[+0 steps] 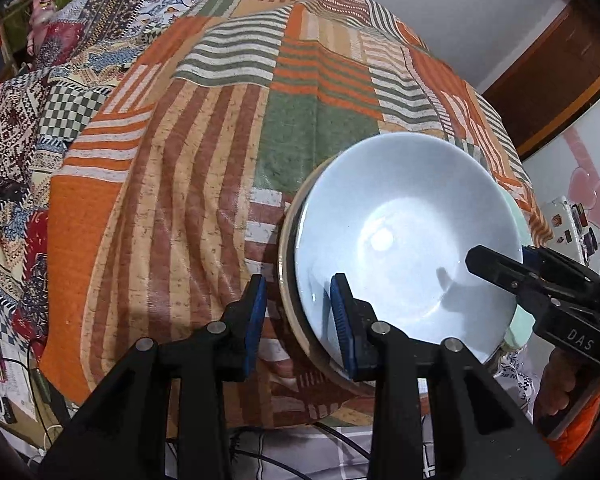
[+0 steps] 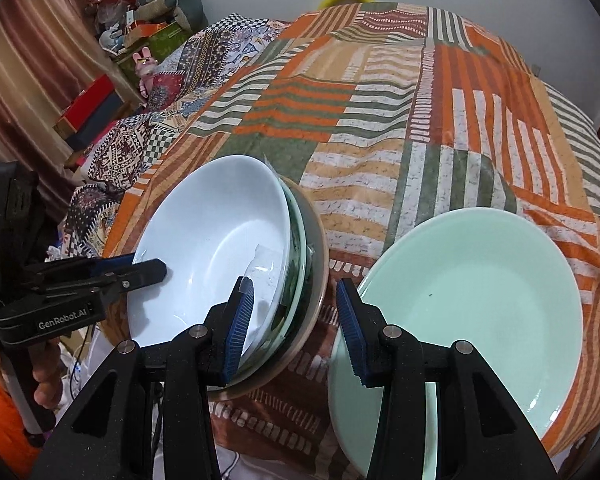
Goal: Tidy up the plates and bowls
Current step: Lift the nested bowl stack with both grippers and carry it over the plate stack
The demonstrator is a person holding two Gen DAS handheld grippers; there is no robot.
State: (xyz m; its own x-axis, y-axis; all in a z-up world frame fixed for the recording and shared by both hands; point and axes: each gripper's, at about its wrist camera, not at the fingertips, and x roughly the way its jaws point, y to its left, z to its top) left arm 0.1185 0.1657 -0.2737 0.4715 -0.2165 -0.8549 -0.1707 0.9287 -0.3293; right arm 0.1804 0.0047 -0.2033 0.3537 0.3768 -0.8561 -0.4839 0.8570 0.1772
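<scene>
Right wrist view: the open, empty right claw (image 2: 295, 320) sits between the stack (image 2: 300, 264) leftward and the green plate (image 2: 472, 300) rightward.

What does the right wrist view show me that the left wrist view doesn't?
Only the right wrist view shows the mint green plate lying apart on the patchwork cloth, plus the green-rimmed dishes layered under the white bowl.

Only the left wrist view shows the left gripper open, its two fingers standing either side of the stack's near rim.

Both show the white bowl on the stack, the cloth, and the right gripper open at the bowl's opposite edge.
</scene>
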